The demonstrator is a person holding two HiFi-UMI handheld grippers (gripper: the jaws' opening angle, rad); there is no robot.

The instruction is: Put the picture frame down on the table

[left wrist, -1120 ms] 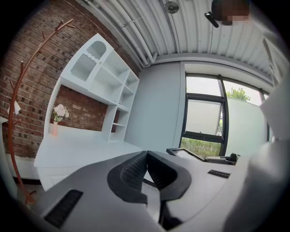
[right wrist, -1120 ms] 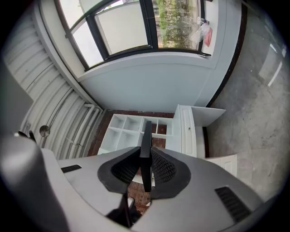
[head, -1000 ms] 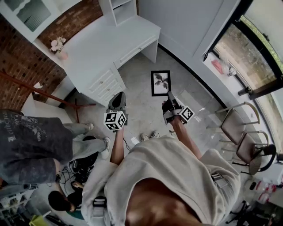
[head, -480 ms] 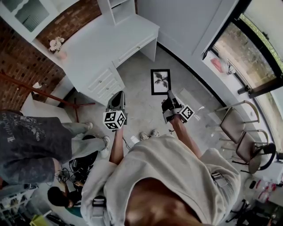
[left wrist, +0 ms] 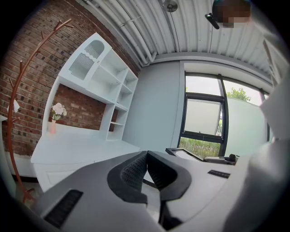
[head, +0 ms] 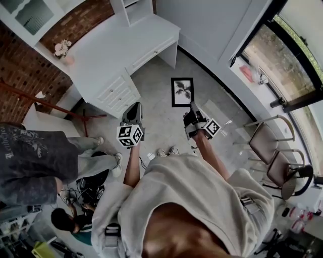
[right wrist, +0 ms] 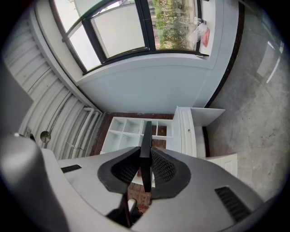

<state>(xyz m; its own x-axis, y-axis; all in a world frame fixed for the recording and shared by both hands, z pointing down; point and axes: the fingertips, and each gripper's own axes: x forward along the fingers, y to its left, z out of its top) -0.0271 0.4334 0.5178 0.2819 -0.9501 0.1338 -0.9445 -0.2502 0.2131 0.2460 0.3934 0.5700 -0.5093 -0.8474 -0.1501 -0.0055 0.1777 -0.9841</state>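
A black picture frame (head: 182, 92) with a dark plant print hangs flat, print up, over the grey floor, in front of the white desk (head: 116, 50). My right gripper (head: 193, 107) is shut on its near edge. In the right gripper view the frame (right wrist: 146, 149) shows edge-on, pinched between the ribbed pads (right wrist: 162, 167). My left gripper (head: 135, 108) is held apart to the left, shut with nothing in it; its jaws meet in the left gripper view (left wrist: 146, 156). There the frame (left wrist: 186, 153) shows to the right, level with the desk top (left wrist: 77, 145).
A vase of flowers (head: 63, 50) stands at the desk's back left corner, and a white shelf unit (head: 132, 10) rises behind the desk. A red coat stand (head: 50, 103) and a bystander (head: 30, 161) are at the left. Chairs (head: 272, 151) stand at the right by the window.
The frame and both grippers keep their places relative to each other; the whole head view drifts slightly. The bystander at the left shifts a little further out of view.
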